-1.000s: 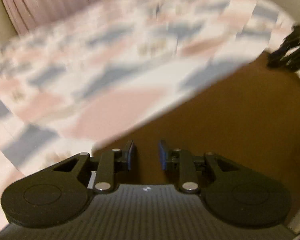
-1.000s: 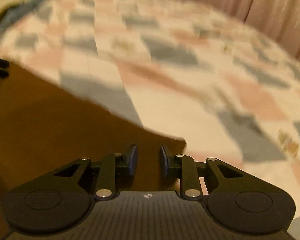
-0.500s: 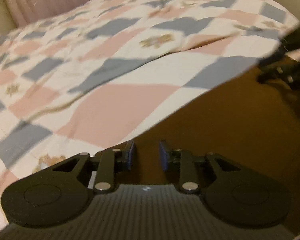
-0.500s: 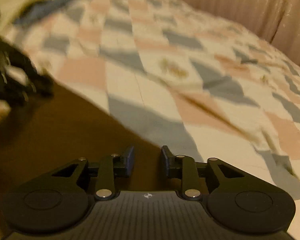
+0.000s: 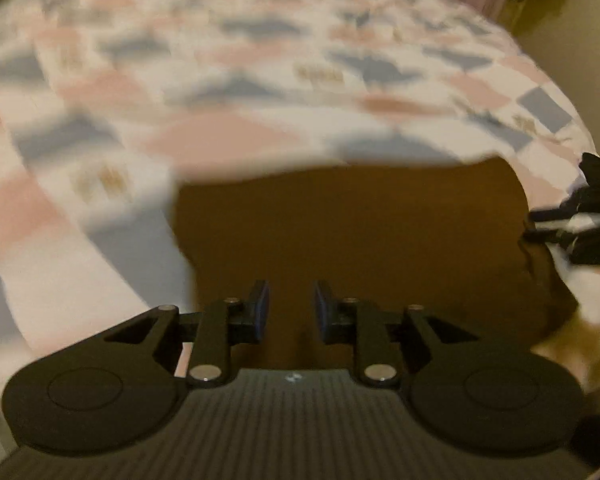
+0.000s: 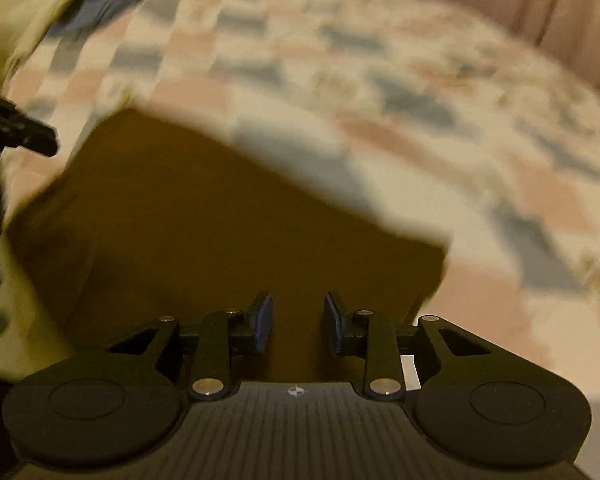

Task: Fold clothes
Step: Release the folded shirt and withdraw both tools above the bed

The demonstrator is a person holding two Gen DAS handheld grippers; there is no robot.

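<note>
A brown garment (image 5: 348, 232) lies flat on the checked bed quilt (image 5: 220, 80), with its far edge and both far corners in view. My left gripper (image 5: 288, 292) hangs over its near part. Its jaws are closing with a gap still between the blue pads, and no cloth is pinched. In the right wrist view the same garment (image 6: 220, 220) fills the lower left. My right gripper (image 6: 298, 300) hovers above it, its jaws opening and nothing gripped. Each gripper shows at the edge of the other's view: the right gripper (image 5: 534, 224) and the left gripper (image 6: 48, 140).
The quilt (image 6: 420, 100) of pink, grey-blue and white squares covers the whole bed. A pink curtain (image 6: 540, 0) hangs behind it. A blue cloth (image 6: 100, 4) lies at the far left corner of the bed. Both views are blurred by motion.
Both grippers have risen and drawn back from the garment. Its far edge and corners now show as a squared shape. The right jaws stand slightly wider than before.
</note>
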